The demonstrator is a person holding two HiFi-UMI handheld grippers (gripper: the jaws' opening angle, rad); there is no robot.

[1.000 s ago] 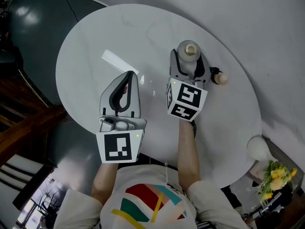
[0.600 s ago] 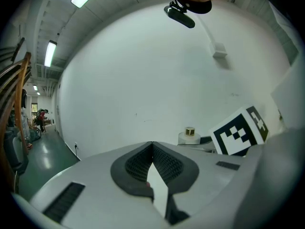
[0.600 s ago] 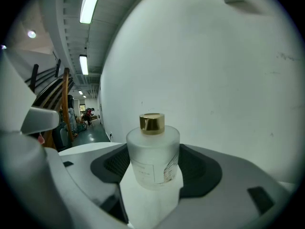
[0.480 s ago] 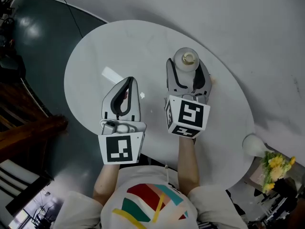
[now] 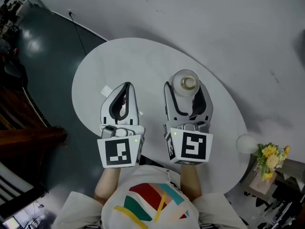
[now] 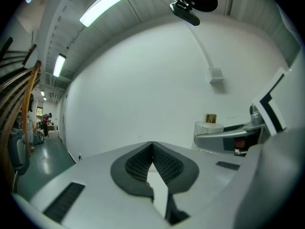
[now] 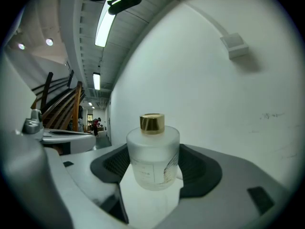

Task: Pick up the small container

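The right claw (image 5: 186,90) is closed around the small container (image 7: 152,159), a frosted round bottle with a gold cap (image 7: 152,122). Its dark ribbed pads press the bottle's two sides while the neck and cap stand free above them. The bottle stands upright in the grip, over the right half of the white round desk (image 5: 143,61). I cannot tell whether its base has left the desk top. The left claw (image 6: 152,147) is shut on nothing, its tips meeting, and hangs over the left half of the desk, well apart from the bottle.

The risk I see lies in the hold. The bottle's wall is smooth and curved, so each pad probably meets it along a narrow strip. If the squeeze eases, or the claw tips forward, the bottle could turn between the pads or slide down and drop onto the desk. A quick swing toward the desk's edge would make that more likely.
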